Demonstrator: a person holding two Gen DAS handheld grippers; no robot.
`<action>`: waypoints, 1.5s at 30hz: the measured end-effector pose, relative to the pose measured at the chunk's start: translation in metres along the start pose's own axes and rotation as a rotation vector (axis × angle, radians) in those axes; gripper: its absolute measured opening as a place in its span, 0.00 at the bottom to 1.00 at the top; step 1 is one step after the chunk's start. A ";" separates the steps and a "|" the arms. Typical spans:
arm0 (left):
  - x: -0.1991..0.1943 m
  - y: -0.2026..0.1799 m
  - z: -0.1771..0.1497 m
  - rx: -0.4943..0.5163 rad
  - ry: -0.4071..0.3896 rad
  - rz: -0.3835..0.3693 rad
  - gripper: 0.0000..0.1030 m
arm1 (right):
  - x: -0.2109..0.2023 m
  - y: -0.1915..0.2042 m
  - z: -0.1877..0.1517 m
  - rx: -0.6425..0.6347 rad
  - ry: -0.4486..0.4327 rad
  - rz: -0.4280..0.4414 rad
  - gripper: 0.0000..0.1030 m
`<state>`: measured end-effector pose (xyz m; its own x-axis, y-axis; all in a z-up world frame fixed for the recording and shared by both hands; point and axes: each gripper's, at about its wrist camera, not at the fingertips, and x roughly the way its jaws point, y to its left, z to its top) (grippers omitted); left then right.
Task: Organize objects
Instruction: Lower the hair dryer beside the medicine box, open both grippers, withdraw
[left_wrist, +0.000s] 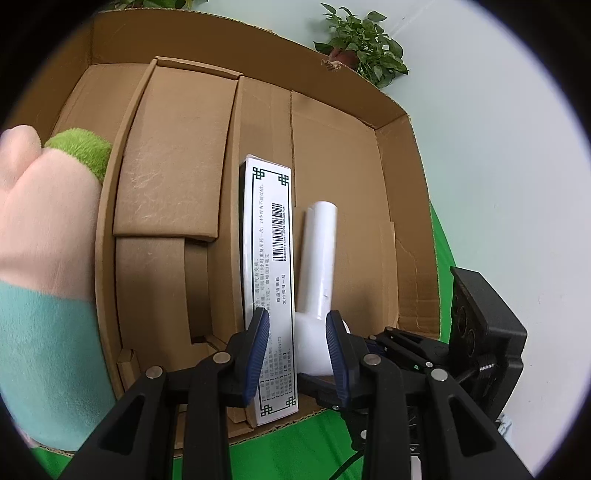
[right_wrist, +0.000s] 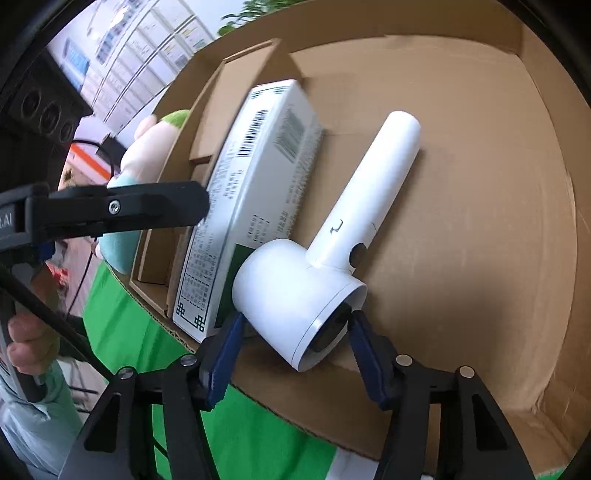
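A white hair dryer (right_wrist: 332, 236) lies in the open cardboard box (right_wrist: 480, 184), handle pointing away, beside a long white printed carton (right_wrist: 255, 192). My right gripper (right_wrist: 293, 354) is open, its blue pads either side of the dryer's barrel end, not clamped. My left gripper (left_wrist: 297, 354) is open, its pads over the carton's near end (left_wrist: 271, 280) and the dryer's head (left_wrist: 317, 266). The right gripper's body shows at the right of the left wrist view (left_wrist: 480, 332). The left gripper's finger (right_wrist: 122, 210) crosses the right wrist view.
A plush toy, pink, teal and green (left_wrist: 44, 229), leans at the box's left wall; it also shows in the right wrist view (right_wrist: 147, 147). Cardboard inserts (left_wrist: 177, 155) fill the box's left half. Green cloth (left_wrist: 295, 450) lies under the box. A potted plant (left_wrist: 362, 40) stands behind.
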<state>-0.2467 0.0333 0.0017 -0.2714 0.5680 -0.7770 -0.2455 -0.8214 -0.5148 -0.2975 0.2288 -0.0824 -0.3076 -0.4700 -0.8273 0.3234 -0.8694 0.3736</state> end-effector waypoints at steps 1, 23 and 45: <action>0.000 0.001 0.000 -0.005 0.001 -0.005 0.30 | 0.000 0.001 0.000 -0.015 -0.002 -0.001 0.54; -0.006 -0.003 0.001 0.005 -0.032 0.006 0.30 | -0.035 -0.057 0.034 0.179 -0.041 -0.036 0.32; -0.002 -0.031 -0.002 0.101 -0.100 0.058 0.33 | -0.049 -0.026 0.012 0.073 -0.037 -0.082 0.26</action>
<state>-0.2369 0.0576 0.0188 -0.3785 0.5258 -0.7618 -0.3179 -0.8468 -0.4265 -0.3016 0.2732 -0.0463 -0.3639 -0.4006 -0.8409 0.2303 -0.9135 0.3355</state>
